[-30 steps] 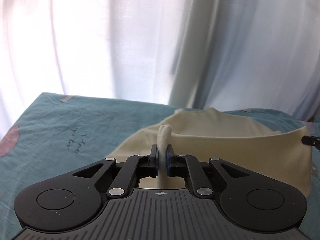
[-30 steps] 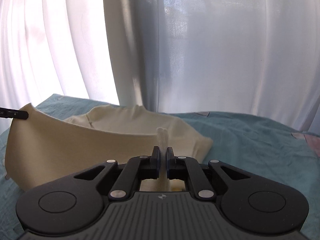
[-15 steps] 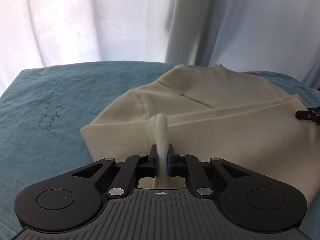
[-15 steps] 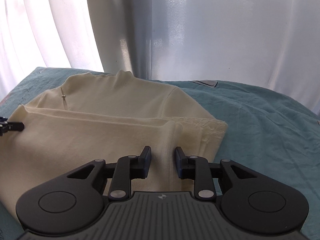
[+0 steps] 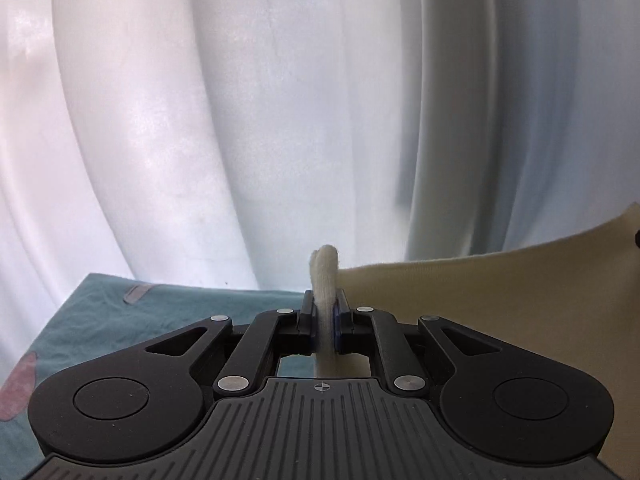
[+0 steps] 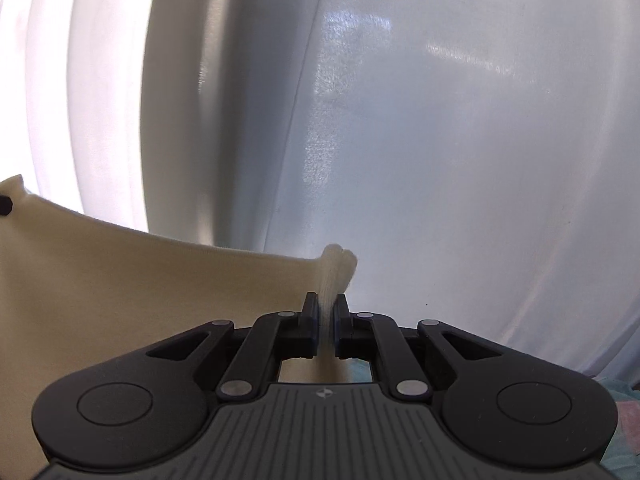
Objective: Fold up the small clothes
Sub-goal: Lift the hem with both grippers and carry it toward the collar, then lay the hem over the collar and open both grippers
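A cream knit garment (image 5: 500, 308) hangs stretched between my two grippers, lifted off the bed. My left gripper (image 5: 325, 312) is shut on a bunched edge of it, and the cloth spreads away to the right. In the right wrist view my right gripper (image 6: 328, 316) is shut on another bunched edge, and the garment (image 6: 140, 300) spreads away to the left. The other gripper's black tip shows at each view's outer edge. The garment's lower part is hidden behind the gripper bodies.
A teal bedsheet (image 5: 168, 308) with pink patches lies below at the left, and a strip of it (image 6: 616, 420) shows at the lower right. White curtains (image 5: 280, 120) fill the background close ahead in both views.
Half a second ago the garment lay folded on the bed and my right gripper was open. Now both grippers hold it raised, and both views have tilted up toward the curtains.
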Tool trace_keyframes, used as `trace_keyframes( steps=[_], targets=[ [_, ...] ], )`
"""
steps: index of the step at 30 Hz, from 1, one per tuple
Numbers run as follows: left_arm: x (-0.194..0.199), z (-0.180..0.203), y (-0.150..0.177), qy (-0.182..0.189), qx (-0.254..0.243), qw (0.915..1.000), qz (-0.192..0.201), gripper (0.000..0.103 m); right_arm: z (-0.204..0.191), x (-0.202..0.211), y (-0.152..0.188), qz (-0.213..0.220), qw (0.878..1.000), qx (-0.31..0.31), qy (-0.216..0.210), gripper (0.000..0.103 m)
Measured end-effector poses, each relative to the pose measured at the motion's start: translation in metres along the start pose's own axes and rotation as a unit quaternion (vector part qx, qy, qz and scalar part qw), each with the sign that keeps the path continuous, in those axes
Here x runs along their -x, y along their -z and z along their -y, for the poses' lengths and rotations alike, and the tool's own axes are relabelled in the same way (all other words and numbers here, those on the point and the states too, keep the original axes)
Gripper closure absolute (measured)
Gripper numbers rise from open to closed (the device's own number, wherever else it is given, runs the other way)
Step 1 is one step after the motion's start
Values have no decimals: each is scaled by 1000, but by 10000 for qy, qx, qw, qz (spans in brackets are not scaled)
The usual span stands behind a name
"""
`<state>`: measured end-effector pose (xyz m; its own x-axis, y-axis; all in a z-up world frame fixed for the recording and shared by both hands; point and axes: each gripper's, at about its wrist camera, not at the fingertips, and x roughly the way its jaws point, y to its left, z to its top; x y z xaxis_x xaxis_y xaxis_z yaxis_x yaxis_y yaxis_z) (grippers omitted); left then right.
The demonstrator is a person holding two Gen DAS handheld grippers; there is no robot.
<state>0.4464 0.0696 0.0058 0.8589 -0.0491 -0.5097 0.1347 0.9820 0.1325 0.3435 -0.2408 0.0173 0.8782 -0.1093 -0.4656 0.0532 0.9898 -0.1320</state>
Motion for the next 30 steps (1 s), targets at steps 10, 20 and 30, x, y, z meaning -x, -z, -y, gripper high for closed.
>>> trace_keyframes(
  steps=[10,20,30],
  targets=[
    [-60,14,34,-277,127,9964,-795,78,-11,-65,30,-596,9975,-35,384,96],
    [14,-16,53,559,534,9936,-825,53,5,4,40,-249,9988,-409,-100,86],
    [27,-7,76,-248,310,9933,-1088,56,-1,21,79,-795,9963,-295,99,88]
  ],
)
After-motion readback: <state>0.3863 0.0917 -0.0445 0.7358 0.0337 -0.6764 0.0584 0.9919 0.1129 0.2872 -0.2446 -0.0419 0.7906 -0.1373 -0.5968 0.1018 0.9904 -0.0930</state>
